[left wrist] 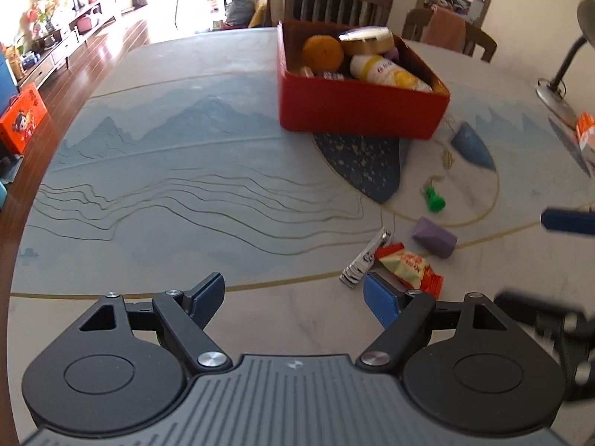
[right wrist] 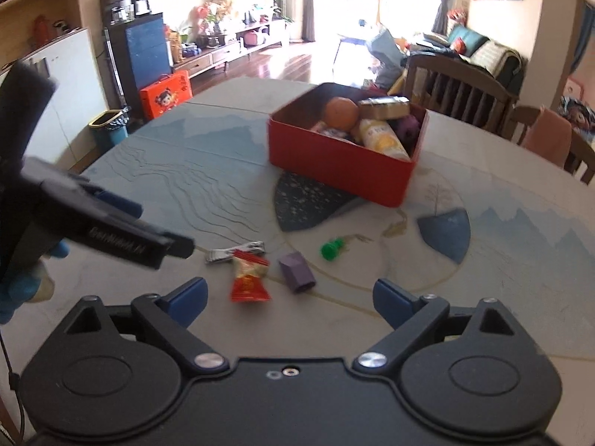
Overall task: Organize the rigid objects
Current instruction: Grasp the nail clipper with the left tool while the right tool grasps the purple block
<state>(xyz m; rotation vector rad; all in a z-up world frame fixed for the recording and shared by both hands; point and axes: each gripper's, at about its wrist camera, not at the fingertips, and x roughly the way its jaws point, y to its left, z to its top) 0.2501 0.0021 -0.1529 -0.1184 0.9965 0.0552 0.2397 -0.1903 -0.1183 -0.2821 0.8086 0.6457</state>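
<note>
Your desk (left wrist: 186,171) with its painted mountain scene carries everything here. Toward its far side sits the red tin box (left wrist: 357,111), open, already holding an orange ball (left wrist: 321,54), a yellow-and-white bottle (left wrist: 386,70) and a round gold-sided tin (left wrist: 368,41). Your left hand-held gripper (left wrist: 295,299) hangs released over the near edge of the desk, its jaws spread with nothing between them. Your right hand-held gripper (right wrist: 290,299) is likewise released and empty, pointing at the loose pieces. Those pieces lie in a small cluster on the desk, well short of the box: a purple block (right wrist: 296,272), just beside it a red-and-yellow candy packet (right wrist: 248,277), a silver nail clipper (right wrist: 235,252) touching the packet's top, and a small green piece (right wrist: 331,248) a little nearer the box.
</note>
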